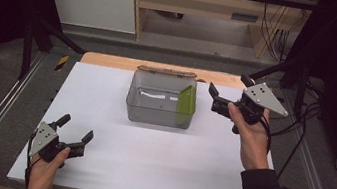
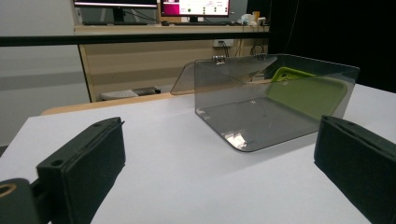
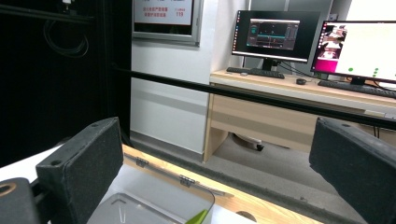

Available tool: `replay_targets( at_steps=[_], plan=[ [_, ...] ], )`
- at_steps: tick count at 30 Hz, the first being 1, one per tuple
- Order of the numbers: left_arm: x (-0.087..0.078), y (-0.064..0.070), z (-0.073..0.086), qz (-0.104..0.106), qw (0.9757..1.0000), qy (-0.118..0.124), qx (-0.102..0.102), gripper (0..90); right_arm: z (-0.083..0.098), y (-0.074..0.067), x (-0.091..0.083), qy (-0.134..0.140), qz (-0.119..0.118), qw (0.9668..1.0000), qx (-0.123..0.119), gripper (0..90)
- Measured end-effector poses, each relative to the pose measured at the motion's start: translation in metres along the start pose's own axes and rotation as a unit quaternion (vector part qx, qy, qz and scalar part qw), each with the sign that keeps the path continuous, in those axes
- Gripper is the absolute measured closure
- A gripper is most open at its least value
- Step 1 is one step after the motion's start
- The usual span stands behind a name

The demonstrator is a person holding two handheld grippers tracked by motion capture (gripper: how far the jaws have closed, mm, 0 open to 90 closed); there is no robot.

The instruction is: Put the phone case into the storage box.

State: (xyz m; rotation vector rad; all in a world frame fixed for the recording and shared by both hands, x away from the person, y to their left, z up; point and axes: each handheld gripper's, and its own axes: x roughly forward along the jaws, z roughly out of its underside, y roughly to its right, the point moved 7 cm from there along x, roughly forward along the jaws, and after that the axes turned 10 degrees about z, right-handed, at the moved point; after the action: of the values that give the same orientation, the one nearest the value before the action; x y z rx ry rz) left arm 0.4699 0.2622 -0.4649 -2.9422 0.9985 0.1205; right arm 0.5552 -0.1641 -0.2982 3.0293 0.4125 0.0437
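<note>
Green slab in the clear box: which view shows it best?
Left gripper view: the green slab leans against the clear box wall, seen broadside. High view shows it edge-on at the box's right side; right gripper view catches a corner.

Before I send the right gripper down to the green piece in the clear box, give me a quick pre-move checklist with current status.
1. Right gripper jaws open: ok.
2. Right gripper holding nothing: ok.
3. Box lid open, folded back: ok.
4. Green piece leaning against the box's right wall, reachable from above: ok.
5. Left gripper open, apart from the box: ok.
6. Right gripper lined up over the green piece: not ok; it is beside the box's right side.
</note>
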Motion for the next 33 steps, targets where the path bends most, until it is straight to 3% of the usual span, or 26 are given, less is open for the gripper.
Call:
replay_targets(
  at_steps=[10,15,26,33],
  plan=[
    [0.000,-0.001,0.002,0.001,1.0000,-0.002,0.004,1.4,0.005,0.012,-0.012,-0.007,-0.004,0.9998,0.015,3.7],
    [0.000,-0.002,0.003,0.003,1.0000,-0.006,0.006,1.2,0.006,0.018,-0.019,-0.009,-0.003,0.9999,0.005,3.6],
    [-0.006,-0.006,0.000,-0.016,0.9997,0.007,0.017,1.8,0.007,0.036,-0.036,-0.013,-0.001,0.9999,0.007,3.3],
    [-0.007,-0.007,0.000,-0.017,0.9997,0.008,0.015,1.9,0.010,0.044,-0.047,-0.017,0.002,0.9998,0.004,3.4]
  ],
)
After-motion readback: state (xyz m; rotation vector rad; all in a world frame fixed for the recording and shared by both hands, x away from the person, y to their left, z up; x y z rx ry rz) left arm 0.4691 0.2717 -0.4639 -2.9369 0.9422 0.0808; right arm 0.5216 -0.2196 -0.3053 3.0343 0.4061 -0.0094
